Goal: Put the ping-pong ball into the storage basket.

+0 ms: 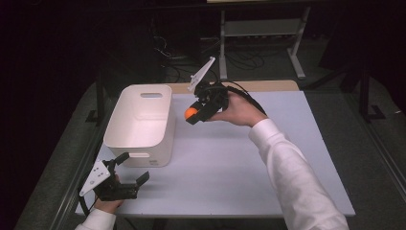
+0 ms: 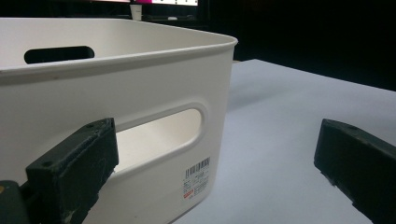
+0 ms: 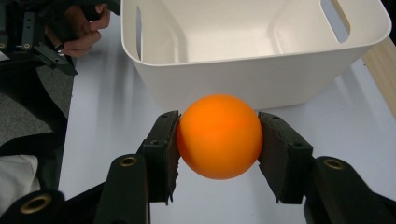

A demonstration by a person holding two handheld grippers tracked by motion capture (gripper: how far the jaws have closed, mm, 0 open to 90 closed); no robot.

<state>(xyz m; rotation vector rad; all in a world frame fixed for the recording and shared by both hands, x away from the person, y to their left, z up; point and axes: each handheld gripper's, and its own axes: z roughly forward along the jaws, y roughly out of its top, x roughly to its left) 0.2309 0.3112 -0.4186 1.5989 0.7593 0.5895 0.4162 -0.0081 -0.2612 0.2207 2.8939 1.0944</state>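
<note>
An orange ball (image 3: pixel 218 136) is clamped between the two black jaws of my right gripper (image 3: pixel 218 147), held above the white table just right of the white bin (image 1: pixel 142 120). In the high view the ball (image 1: pixel 191 113) hangs a short way from the bin's right wall, with the right gripper (image 1: pixel 195 115) pointing toward the bin. The bin (image 3: pixel 252 51) looks empty inside. My left gripper (image 1: pixel 134 168) rests open at the table's near left corner, in front of the bin's near wall (image 2: pixel 140 126), with nothing between its jaws.
The white table top (image 1: pixel 239 163) stretches right of the bin. A wooden strip (image 1: pixel 249 86) runs along its far edge. Beyond it stand a metal frame (image 1: pixel 263 33) and cables on a dark floor. A barcode label (image 2: pixel 197 179) sits on the bin's near wall.
</note>
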